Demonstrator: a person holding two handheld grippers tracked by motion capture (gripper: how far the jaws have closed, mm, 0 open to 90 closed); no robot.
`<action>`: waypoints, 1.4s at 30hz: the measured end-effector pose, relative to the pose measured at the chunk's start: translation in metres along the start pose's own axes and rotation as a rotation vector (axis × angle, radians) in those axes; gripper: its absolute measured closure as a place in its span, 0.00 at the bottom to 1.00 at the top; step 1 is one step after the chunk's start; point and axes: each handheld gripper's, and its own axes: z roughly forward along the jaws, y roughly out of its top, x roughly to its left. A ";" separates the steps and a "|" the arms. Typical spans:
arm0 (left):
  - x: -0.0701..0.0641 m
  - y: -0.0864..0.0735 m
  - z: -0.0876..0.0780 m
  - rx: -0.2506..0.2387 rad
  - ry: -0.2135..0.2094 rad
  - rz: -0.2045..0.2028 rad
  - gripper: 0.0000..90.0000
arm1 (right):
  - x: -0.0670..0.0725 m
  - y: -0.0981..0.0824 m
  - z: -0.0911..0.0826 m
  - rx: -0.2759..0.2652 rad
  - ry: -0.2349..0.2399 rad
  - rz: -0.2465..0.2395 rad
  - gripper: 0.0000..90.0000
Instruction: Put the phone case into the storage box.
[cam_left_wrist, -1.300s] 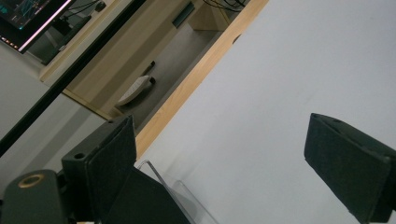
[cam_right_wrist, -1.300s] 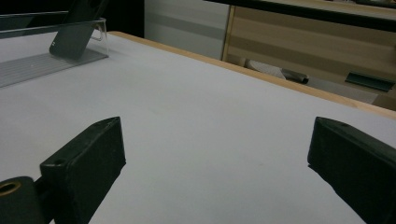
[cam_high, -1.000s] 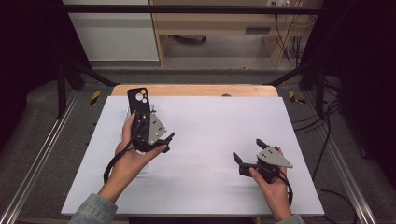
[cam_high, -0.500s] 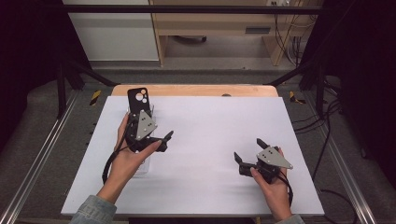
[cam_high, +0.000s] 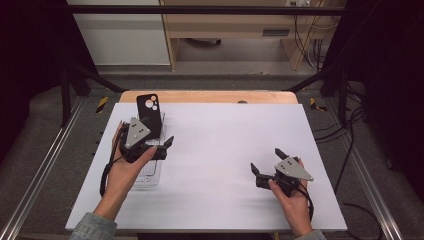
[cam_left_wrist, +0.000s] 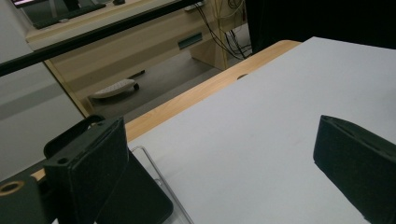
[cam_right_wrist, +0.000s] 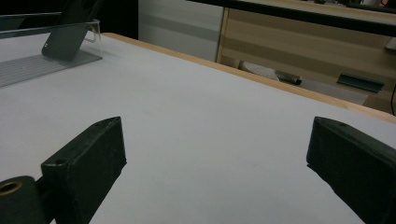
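A black phone (cam_high: 149, 112) with its camera cut-outs facing me leans upright in a clear plastic tray (cam_high: 150, 175) at the table's left. My left gripper (cam_high: 162, 139) hovers just in front of the phone and points right; its jaws have just been opening and nothing is between them. In the left gripper view the phone (cam_left_wrist: 140, 200) sits behind the left jaw, beside the tray rim (cam_left_wrist: 152, 165). My right gripper (cam_high: 266, 160) rests open on the white table top (cam_high: 225, 130) at the right, holding nothing. The right gripper view has the phone (cam_right_wrist: 65, 32) far off.
A wooden strip (cam_high: 210, 96) runs along the table's far edge. Metal rails (cam_high: 45, 165) flank both sides. Cables (cam_high: 350, 150) hang off the right. Beyond the table stand a wooden bench (cam_high: 230, 30) and a white cabinet (cam_high: 120, 35).
My left hand and gripper have slid to the left, off the phone, which stays leaning in the tray. The right gripper has kept still.
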 end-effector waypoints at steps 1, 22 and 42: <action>0.001 -0.001 -0.002 -0.005 0.000 -0.006 0.03 | 0.000 0.000 0.000 0.003 0.001 0.003 0.05; 0.026 -0.013 -0.032 -0.100 0.026 -0.096 0.03 | -0.003 0.000 -0.001 0.009 0.009 0.012 0.05; 0.045 -0.033 -0.064 -0.172 0.080 -0.158 0.03 | -0.007 0.002 -0.005 0.001 0.013 0.022 0.05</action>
